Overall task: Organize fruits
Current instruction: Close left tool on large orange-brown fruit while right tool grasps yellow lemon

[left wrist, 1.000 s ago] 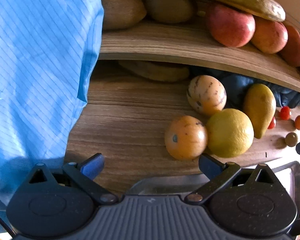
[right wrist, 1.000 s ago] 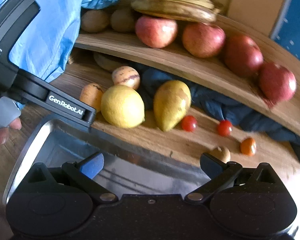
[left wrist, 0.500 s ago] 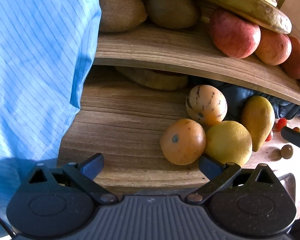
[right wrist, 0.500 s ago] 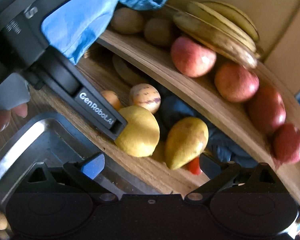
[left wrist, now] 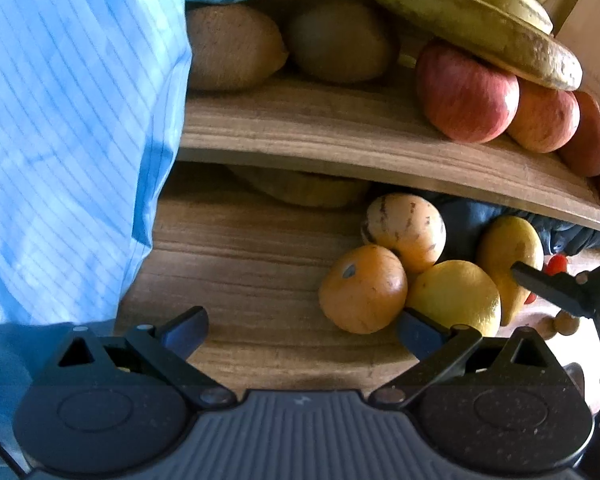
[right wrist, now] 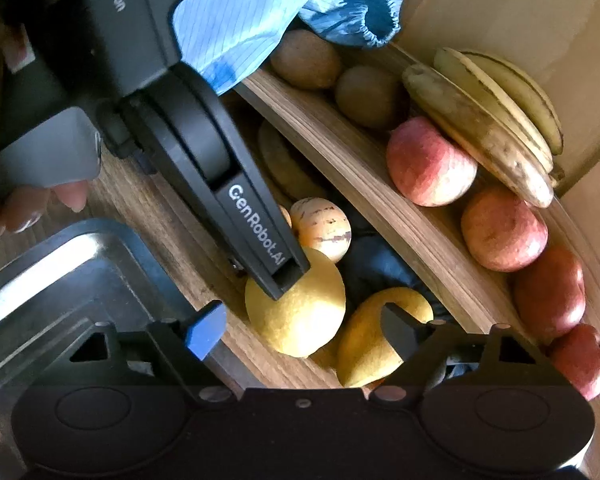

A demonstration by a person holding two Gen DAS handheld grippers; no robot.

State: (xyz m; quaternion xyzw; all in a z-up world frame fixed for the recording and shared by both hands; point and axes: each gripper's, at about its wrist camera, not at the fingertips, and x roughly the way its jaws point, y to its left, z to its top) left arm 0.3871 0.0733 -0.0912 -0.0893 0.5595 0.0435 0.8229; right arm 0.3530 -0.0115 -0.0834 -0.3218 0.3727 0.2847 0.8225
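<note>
The right gripper [right wrist: 304, 330] has just been narrowing its jaws, which stand spread astride the lemon [right wrist: 296, 308] without pressing it. The left gripper [left wrist: 300, 328] has its jaws spread on nothing, one finger against the lemon. The lemon lies on the table [left wrist: 240, 264] below the shelf [left wrist: 340, 132], touching the orange [left wrist: 362, 290] and pear [right wrist: 376, 340].
</note>
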